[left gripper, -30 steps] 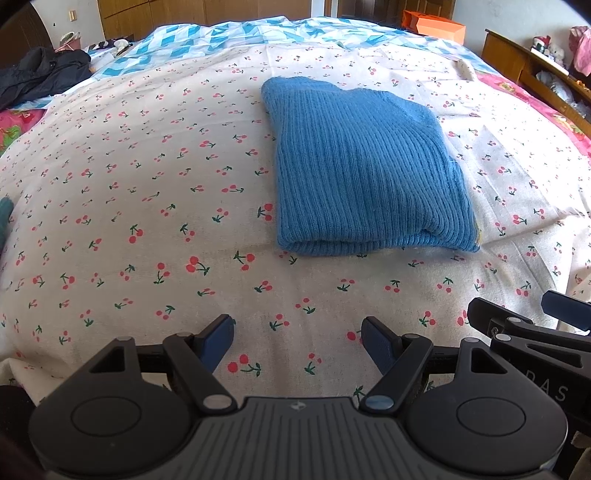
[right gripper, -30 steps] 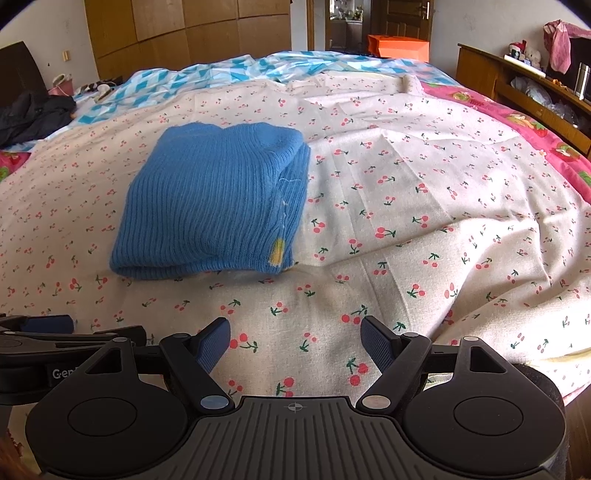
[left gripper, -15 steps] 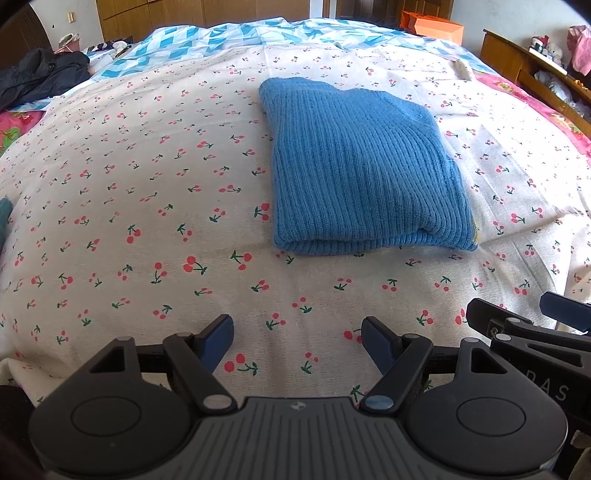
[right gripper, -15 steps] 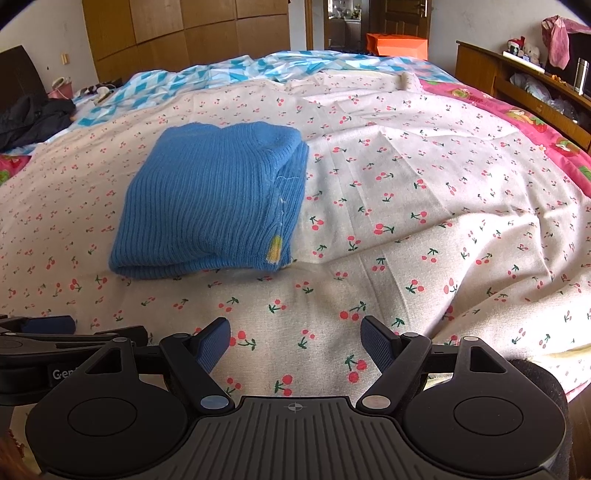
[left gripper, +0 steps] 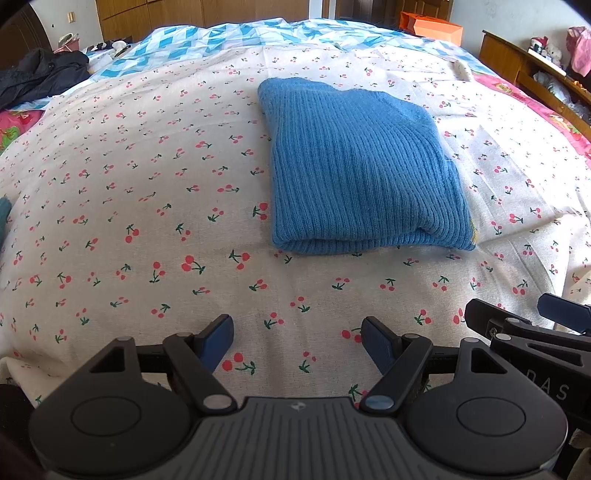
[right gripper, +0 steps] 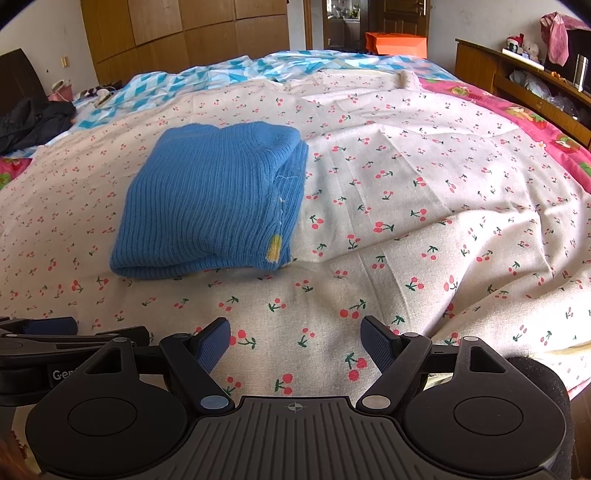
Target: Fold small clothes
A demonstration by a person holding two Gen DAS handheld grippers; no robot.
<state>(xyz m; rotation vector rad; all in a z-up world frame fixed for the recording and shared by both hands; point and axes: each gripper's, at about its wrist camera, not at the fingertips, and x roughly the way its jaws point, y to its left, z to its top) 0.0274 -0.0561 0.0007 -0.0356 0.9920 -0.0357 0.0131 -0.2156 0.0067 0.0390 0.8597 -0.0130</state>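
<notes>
Folded blue sweater point(left gripper: 364, 173) lies on cherry-print sheet point(left gripper: 147, 206). Left gripper point(left gripper: 297, 341) and right gripper point(right gripper: 295, 341) hover near, jaws spread, empty.

Home bedroom: bed point(left gripper: 147, 184), wooden wardrobe point(right gripper: 184, 33).

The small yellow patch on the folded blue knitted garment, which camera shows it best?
The right wrist view: the yellow patch faces that camera on the near right corner of the folded blue knitted garment. In the left wrist view only a thin sliver of it shows at the garment's far right edge.
</notes>
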